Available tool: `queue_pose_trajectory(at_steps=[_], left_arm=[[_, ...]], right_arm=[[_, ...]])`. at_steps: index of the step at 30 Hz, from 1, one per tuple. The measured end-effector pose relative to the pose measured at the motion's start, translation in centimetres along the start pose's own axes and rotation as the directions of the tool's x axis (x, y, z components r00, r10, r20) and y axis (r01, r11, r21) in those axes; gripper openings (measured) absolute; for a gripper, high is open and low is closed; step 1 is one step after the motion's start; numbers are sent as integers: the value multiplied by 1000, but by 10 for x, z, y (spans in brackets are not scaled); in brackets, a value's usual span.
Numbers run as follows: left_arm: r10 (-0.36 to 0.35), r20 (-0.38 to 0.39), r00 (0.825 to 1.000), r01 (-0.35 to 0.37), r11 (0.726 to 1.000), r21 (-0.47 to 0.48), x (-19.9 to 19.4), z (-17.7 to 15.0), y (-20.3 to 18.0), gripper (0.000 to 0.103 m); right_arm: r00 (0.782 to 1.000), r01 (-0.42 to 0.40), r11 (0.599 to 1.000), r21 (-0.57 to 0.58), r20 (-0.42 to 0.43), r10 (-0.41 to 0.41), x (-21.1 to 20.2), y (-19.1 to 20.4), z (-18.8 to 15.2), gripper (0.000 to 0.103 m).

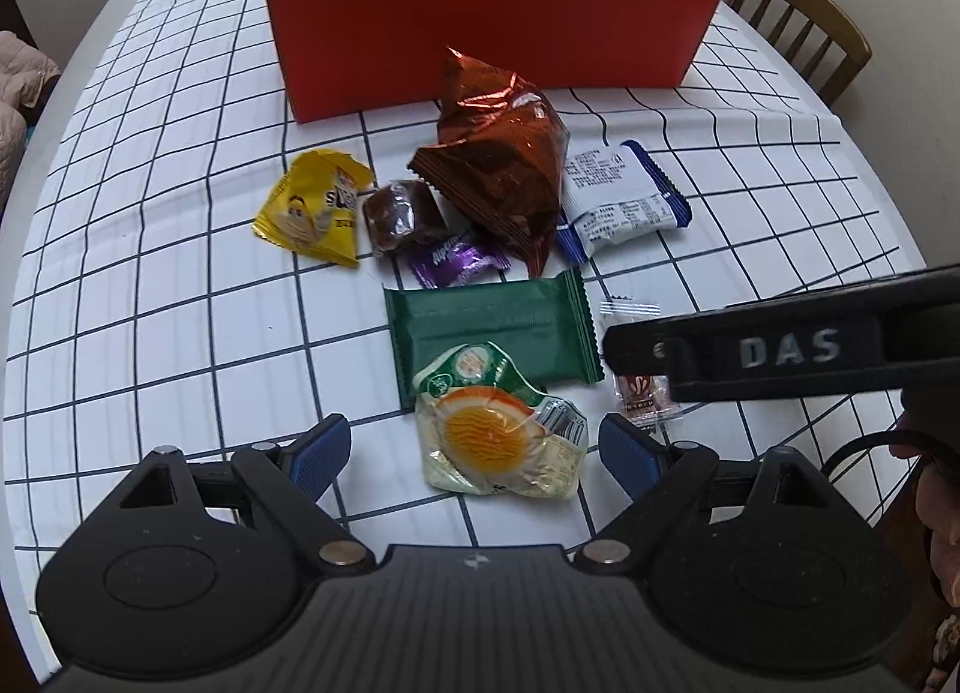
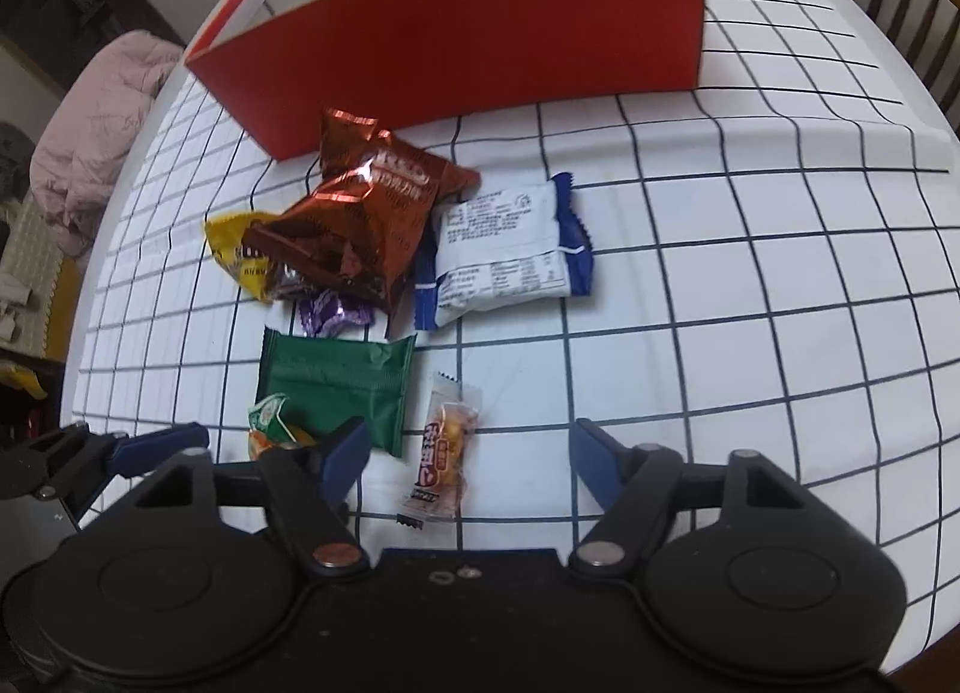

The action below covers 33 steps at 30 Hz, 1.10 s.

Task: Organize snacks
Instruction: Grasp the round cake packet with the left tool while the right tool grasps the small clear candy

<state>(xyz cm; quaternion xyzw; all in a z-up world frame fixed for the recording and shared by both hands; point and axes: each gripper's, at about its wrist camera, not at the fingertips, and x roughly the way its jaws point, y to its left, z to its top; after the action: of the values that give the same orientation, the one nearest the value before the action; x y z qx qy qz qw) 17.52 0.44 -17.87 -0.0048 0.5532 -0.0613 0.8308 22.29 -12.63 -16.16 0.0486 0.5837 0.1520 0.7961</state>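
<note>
Several snack packets lie on a checked tablecloth before an open red box. My left gripper is open around an egg-print packet, which lies between its blue pads. Behind that lie a green bar, a copper foil bag, a yellow packet, a brown cake, a purple candy and a white-blue packet. My right gripper is open over a small clear snack packet. It enters the left wrist view from the right.
A wooden chair stands behind the table at the right. The round table's edge curves close at the right. A pink blanket lies beyond the table on the left.
</note>
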Motion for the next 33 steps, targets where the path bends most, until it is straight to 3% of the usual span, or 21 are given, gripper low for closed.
queue_pose_trajectory(at_steps=[10, 14, 18, 20, 24, 33], left_arm=[[-6, -5, 1000, 5, 1000, -28, 12, 0, 3, 90], [0, -16, 1000, -1, 1000, -19, 15, -2, 2, 84], [-13, -1, 1000, 13, 1000, -28, 11, -2, 3, 66], [-14, -1, 1000, 14, 999, -40, 10, -1, 4, 62], [-27, 6, 1000, 27, 997, -72, 9, -1, 10, 56], [-72, 2, 997, 71, 981, -180, 0, -5, 29, 54]], right_arm=[[998, 55, 992, -113, -7, -56, 12, 19, -1, 49], [996, 88, 984, -154, 9, -88, 12, 23, -3, 37], [995, 100, 982, -159, 18, -99, 11, 22, -4, 27], [995, 97, 984, -151, 21, -95, 10, 19, -4, 22], [996, 92, 988, -127, 31, -88, 8, 13, -6, 19], [998, 29, 999, -38, 48, -27, -11, -5, -13, 17]])
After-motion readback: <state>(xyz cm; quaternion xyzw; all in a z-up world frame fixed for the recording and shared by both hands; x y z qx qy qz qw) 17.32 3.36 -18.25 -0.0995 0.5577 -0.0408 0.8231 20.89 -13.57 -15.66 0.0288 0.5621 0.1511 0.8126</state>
